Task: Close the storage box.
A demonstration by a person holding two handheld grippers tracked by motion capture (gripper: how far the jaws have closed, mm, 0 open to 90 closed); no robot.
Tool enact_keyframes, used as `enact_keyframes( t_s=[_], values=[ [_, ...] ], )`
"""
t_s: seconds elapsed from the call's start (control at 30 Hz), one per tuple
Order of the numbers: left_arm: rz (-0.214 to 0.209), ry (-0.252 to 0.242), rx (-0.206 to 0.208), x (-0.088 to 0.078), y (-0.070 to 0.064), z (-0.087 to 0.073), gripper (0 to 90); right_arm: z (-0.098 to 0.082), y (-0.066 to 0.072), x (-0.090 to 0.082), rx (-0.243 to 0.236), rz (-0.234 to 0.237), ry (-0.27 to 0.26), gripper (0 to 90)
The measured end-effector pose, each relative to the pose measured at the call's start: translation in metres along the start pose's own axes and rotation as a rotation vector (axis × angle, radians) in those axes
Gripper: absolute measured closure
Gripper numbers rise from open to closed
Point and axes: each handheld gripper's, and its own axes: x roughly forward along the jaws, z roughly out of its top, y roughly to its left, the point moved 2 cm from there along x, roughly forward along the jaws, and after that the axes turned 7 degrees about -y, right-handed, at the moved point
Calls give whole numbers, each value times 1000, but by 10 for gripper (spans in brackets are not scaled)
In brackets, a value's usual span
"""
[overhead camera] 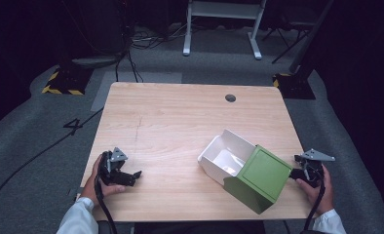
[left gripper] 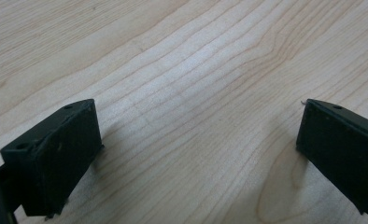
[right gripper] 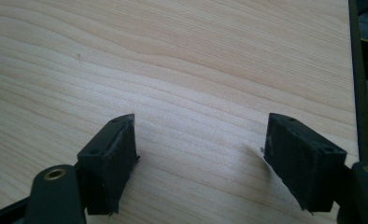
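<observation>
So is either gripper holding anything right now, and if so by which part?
Nothing is held. The left gripper and the right gripper both stand open over bare table. The green and white box lies untouched beside the right gripper.

A dim lab: wooden table [overhead camera: 180,122] on grey carpet [overhead camera: 44,131], hazard-taped stand bases [overhead camera: 63,83], trailing cables [overhead camera: 131,53].

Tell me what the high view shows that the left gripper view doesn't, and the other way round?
The high view takes in the whole table, a white box lying open on its side with a green lid, both hands, the right hand-held gripper and the floor around. The left gripper view gives a close look at the wood grain between the two black jaws, which stand wide apart with nothing between them. Both show the left hand-held gripper and the bare wooden tabletop.
</observation>
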Motion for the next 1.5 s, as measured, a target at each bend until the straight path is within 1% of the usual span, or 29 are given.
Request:
enact_keyframes(
  t_s=[0.03,0.07,0.13,0.27,0.3,0.33,0.37,0.4,0.43,0.47,0.5,0.53,0.57,0.6,0.67,0.7,0.73,0.8,0.83,0.9,0.97,1.0,1.07,1.1,1.13,1.17,1.2,1.4,1.5],
  values=[
    [-10,-1,9,1,1,1,0,0,0,0,1,1,-1,253],
    [-10,-1,9,1,1,1,0,0,0,0,1,1,-1,253],
    [1,-3,-4,4,0,3,0,0,0,0,-2,2,0,251],
    [11,15,-3,5,-1,6,7,0,0,0,-4,-1,-1,249],
    [14,17,-7,5,-2,7,24,0,0,0,-4,-2,-1,249],
    [3,16,0,5,-3,11,65,0,0,0,-5,-2,-2,248],
    [3,16,0,5,-3,11,132,0,0,0,-5,-2,-2,248],
    [-9,7,-6,5,-5,13,132,0,1,0,-7,-4,-3,247],
    [-21,1,-3,6,-5,16,222,0,1,0,-9,-5,-2,247],
    [-46,0,-12,7,-7,19,234,0,1,0,-9,-5,-3,247],
    [-54,2,-12,9,-9,23,168,0,1,0,-7,-4,-3,247],
    [-54,-2,1,9,-12,26,163,0,1,0,-6,-3,-2,247],
    [-73,-8,21,11,-16,32,231,0,1,0,-7,-4,-3,247],
    [-73,-8,21,11,-16,32,225,0,1,0,-7,-4,-3,247],
    [-90,-32,29,13,-22,42,207,0,1,0,-10,-4,-2,247],
    [-90,-32,29,13,-22,42,225,0,1,0,-10,-4,-2,247],
    [-68,-54,50,16,-28,51,248,0,1,0,-13,-4,-3,247],
    [-84,-53,55,19,-32,58,258,0,1,0,-15,-5,-4,247],
    [-87,-64,56,22,-36,63,270,0,2,0,-15,-4,-4,247],
    [-95,-66,68,25,-41,70,296,0,1,0,-13,-4,-3,246],
    [-103,-75,80,29,-46,78,300,0,1,0,-13,-4,-3,246],
    [-103,-75,80,29,-46,78,304,0,1,0,-14,-4,-3,246],
    [-130,-99,92,35,-53,91,309,0,1,0,-14,-5,-3,246],
    [-130,-99,92,35,-53,91,313,0,1,0,-14,-5,-3,246],
    [-141,-108,95,40,-59,99,314,0,1,0,-14,-4,-3,246],
    [-148,-113,105,42,-61,103,314,0,1,0,-14,-4,-3,246],
    [-148,-113,105,42,-61,103,314,0,1,0,-14,-5,-3,246],
    [-176,-124,135,58,-77,124,315,0,2,0,-16,-3,-4,246],
    [-194,-148,147,65,-85,134,317,0,2,0,-16,-3,-4,246]
  ],
)
